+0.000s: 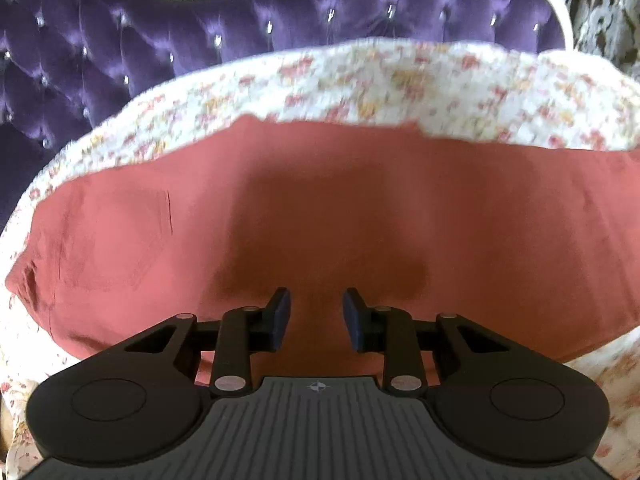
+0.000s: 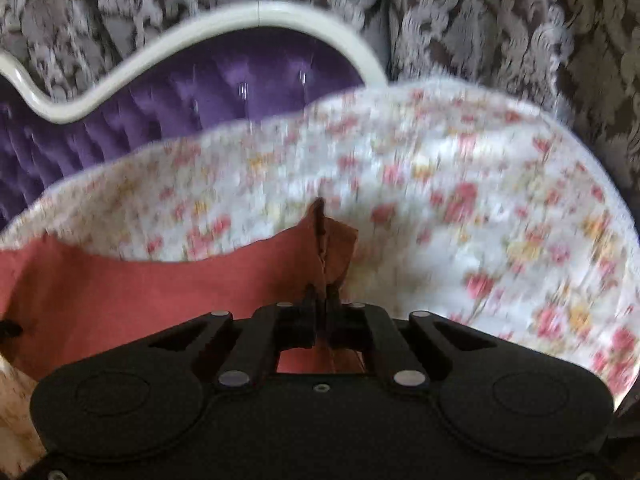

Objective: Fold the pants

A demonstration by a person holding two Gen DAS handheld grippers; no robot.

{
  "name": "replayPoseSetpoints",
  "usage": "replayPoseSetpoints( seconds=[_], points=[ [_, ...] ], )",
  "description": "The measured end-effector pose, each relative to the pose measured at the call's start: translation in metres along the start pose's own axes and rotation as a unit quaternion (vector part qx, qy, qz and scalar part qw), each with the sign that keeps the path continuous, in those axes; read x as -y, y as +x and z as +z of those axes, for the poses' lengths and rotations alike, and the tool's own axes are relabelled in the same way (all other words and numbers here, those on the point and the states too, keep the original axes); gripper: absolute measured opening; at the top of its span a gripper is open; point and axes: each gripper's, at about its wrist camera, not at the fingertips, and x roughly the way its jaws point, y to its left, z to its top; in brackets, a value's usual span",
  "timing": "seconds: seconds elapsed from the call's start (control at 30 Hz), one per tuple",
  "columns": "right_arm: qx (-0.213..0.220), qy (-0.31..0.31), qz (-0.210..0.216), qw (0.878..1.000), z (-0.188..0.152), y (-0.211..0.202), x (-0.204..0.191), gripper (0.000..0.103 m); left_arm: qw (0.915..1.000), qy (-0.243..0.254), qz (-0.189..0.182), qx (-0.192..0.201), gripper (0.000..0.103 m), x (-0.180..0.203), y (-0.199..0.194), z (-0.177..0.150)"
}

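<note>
1. Pants: salmon-red, spread flat across a floral bedspread on a bed. The left wrist view shows them as a wide band running side to side, with a stitched back pocket visible toward the left end.
2. Left claw: jaws parted with a clear gap, blue pads facing each other. It hovers over the near-middle part of the pants. Nothing is pinched between the pads, and only flat fabric shows through the gap. Released.
3. Whether the left pads touch the cloth, I cannot tell; a dark shadow sits on the fabric just ahead of them.
4. Right claw: jaws clamped together on an end of the pants. The fabric is bunched and stands up in a ridge just past the fingertips, with a darker brownish inner layer showing there. Clenched on the pants.
5. From the right wrist view, the rest of the pants trails off to the left along the bedspread; bare floral cloth lies to the right of the pinch.
6. Background: purple tufted headboard with a white curved frame, and damask-pattern wallpaper behind it.
7. The right view is motion-blurred, so fine detail of the grabbed edge is unreadable.
</note>
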Motion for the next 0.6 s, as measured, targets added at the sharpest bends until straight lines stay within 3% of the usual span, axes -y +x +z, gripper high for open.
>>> replayPoseSetpoints(
  seconds=[0.17,0.27,0.33,0.5,0.53,0.6],
  points=[
    [-0.015,-0.006,-0.059,0.998,0.003,0.017,0.016,0.006,0.9998,0.001,-0.021,0.004,0.029,0.022,0.0,0.005],
    [-0.052,0.006,-0.062,0.997,-0.003,0.04,0.026,0.006,0.9996,0.007,-0.018,-0.018,0.029,0.032,0.016,0.0],
    [-0.072,0.012,-0.067,0.995,-0.009,0.053,0.028,0.006,0.9998,0.015,-0.011,-0.008,0.029,0.035,0.016,-0.005],
    [-0.069,0.027,-0.068,0.995,-0.012,0.051,0.03,0.008,0.9994,0.007,-0.026,-0.023,0.03,0.021,0.009,-0.016],
    [-0.068,0.03,-0.064,0.995,-0.013,0.049,0.031,0.009,0.9992,0.002,-0.028,-0.027,0.03,0.015,0.007,-0.019],
    [-0.059,0.041,-0.055,0.996,-0.012,0.045,0.034,0.025,0.9991,0.002,-0.026,-0.034,0.029,0.011,0.004,-0.023]
  ],
)
